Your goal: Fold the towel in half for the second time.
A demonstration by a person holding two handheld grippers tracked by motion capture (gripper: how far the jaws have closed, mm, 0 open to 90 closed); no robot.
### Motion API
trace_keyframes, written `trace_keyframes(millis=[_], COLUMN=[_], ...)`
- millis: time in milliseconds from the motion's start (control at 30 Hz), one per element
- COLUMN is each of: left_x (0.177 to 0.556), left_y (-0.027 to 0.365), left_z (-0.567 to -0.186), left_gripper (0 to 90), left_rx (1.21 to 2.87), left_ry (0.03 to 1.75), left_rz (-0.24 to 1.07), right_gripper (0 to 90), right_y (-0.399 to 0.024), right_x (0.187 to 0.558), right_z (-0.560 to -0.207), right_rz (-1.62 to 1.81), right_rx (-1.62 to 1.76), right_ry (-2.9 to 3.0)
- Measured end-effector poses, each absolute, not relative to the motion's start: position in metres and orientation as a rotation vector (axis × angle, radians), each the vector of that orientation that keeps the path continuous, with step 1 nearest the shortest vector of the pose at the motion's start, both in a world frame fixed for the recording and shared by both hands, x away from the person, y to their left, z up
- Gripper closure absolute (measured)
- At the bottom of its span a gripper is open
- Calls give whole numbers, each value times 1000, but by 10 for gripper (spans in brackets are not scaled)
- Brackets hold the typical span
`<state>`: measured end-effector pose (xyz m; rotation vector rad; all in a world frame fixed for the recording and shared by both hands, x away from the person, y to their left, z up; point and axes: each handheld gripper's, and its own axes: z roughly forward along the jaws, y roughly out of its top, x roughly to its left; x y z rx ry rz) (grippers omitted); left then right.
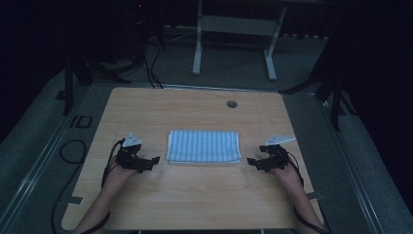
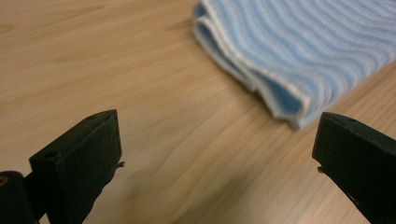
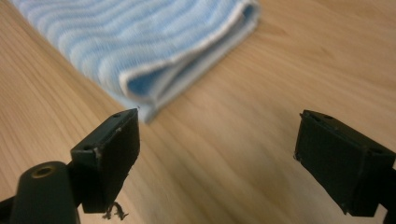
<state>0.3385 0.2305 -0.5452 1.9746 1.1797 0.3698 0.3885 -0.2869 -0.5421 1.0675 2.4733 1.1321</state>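
The high view is dim and bluish, the room beyond the table (image 1: 195, 195) nearly black. Both gripper views are brighter and warmer, with soft shadows under the jaws; the towel (image 2: 299, 42) looks slightly blurred, the wood grain smeared.

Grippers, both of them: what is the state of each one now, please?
Left gripper: open, holding nothing, beside the folded towel.
Right gripper: open, holding nothing, at the towel's other end.

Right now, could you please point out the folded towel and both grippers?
folded towel (image 1: 203, 145): high view, its striped top.
left gripper (image 1: 152, 161): high view, between its jaw tips.
right gripper (image 1: 252, 162): high view, between its jaw tips.
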Motion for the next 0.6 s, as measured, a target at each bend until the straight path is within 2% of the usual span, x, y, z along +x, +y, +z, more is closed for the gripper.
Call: trace_keyframes(millis=[600], left_x=[308], left_y=[259], left_z=[-553], left_gripper=[13], left_rx=[1935], left_ry=[1303], left_rz=[407], right_gripper=[126], right_y=[-338], right_x=[350], right_z=[-542], right_rz=[1085], right_rx=[1211], right_ry=[2315])
